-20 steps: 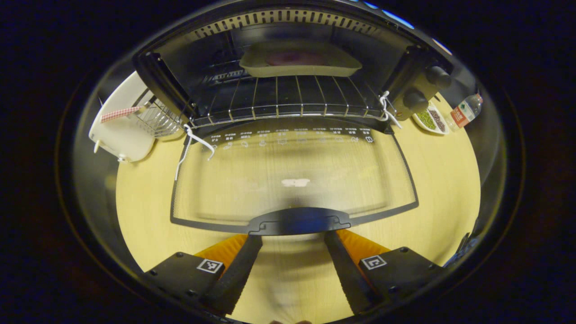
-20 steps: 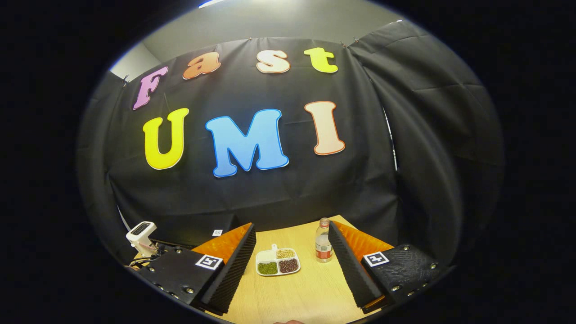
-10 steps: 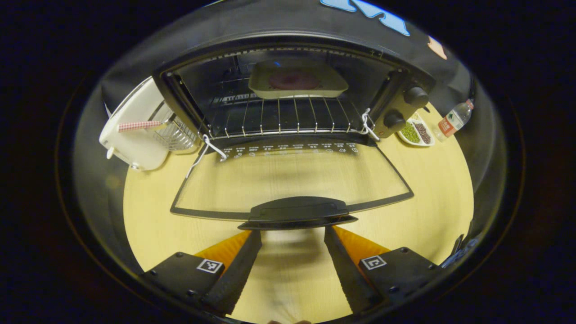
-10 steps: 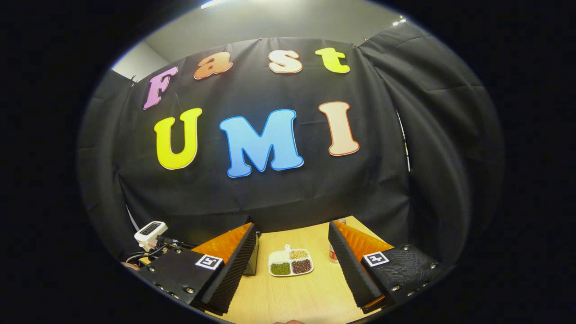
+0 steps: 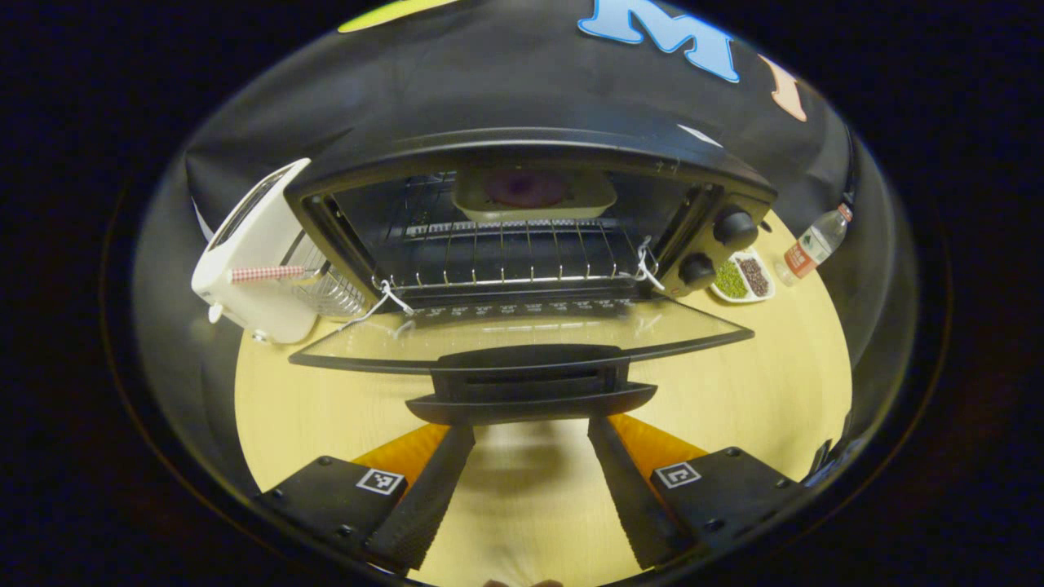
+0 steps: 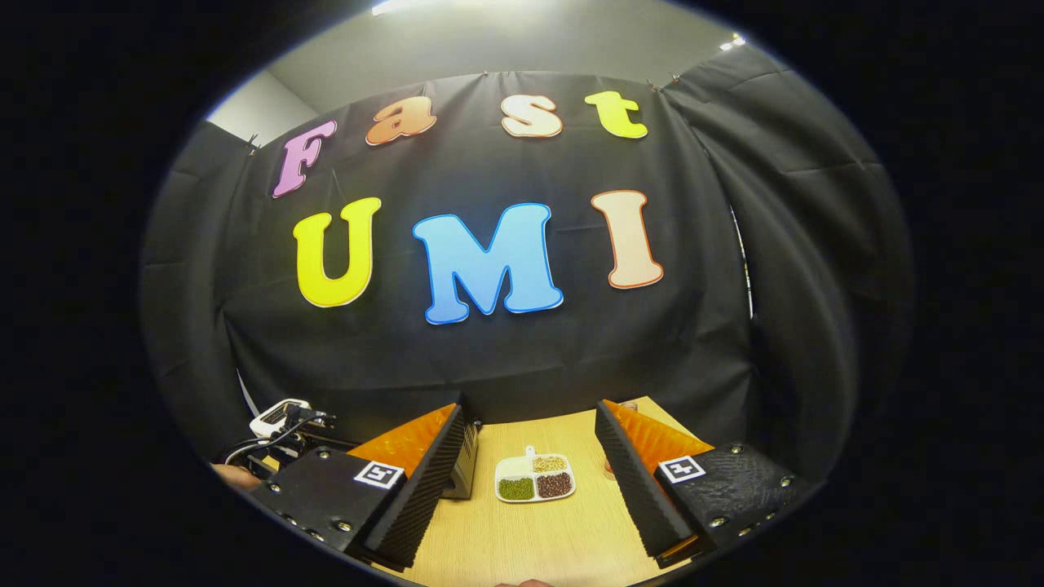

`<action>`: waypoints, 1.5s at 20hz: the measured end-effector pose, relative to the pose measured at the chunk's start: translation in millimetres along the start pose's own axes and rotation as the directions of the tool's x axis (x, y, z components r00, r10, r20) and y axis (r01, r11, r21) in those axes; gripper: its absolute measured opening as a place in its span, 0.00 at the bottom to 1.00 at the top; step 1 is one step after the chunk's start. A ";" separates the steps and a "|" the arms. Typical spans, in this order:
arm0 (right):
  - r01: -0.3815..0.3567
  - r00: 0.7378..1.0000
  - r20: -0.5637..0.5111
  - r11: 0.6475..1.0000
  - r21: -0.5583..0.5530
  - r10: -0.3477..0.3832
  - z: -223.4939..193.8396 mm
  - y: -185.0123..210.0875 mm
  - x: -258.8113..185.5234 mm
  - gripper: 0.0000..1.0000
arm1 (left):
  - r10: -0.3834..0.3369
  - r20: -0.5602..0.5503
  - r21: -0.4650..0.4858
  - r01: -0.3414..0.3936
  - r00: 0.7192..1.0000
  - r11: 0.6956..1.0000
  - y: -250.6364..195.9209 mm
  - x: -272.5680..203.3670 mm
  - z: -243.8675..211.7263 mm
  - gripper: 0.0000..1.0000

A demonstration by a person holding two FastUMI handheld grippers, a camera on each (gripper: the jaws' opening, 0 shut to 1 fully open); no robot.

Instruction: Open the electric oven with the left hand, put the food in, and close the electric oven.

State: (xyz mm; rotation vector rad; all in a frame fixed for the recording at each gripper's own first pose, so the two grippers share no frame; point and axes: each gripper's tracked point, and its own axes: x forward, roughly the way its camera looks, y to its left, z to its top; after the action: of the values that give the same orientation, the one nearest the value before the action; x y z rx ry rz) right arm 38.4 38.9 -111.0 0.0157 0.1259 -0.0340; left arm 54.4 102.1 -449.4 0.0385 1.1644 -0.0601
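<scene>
In the left gripper view the black electric oven stands open, its glass door folded down almost flat. A pale tray with dark reddish food rests on the wire rack inside. The door's black handle is right in front of my left gripper, which is open; its fingertips reach just under the handle's edge without pinching it. My right gripper is open and holds nothing, hanging above the wooden table to the right of the oven's corner.
A white appliance with a wire basket stands left of the oven. A divided dish of beans and a water bottle sit to its right. The dish also lies ahead of the right gripper.
The left gripper has dropped low, and the door now appears edge-on with its handle over the fingertips. The right gripper has drifted, so the bottle has slid behind its right finger.
</scene>
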 end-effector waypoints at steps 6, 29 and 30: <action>0.001 1.000 -0.006 1.000 -0.008 -0.001 -1.9 -4.4 -1.3 0.98 | 0.027 0.096 -0.008 -0.026 0.995 1.000 2.6 -15.7 28.6 0.96; -0.143 0.968 0.208 0.990 -0.009 0.142 111.2 93.7 -40.3 0.98 | 0.067 0.922 -0.057 -0.038 0.381 0.998 -37.8 -413.1 142.6 1.00; -0.139 0.967 0.212 0.990 -0.016 0.139 111.6 95.5 -42.0 0.98 | 0.061 0.921 -0.046 -0.046 0.384 0.998 -36.5 -411.6 142.2 1.00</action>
State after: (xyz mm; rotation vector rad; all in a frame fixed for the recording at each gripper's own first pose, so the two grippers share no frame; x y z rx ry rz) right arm 14.1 133.7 6.3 0.0195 -0.0899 0.1044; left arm 20.1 68.1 -15.1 0.0227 -0.0107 -0.0068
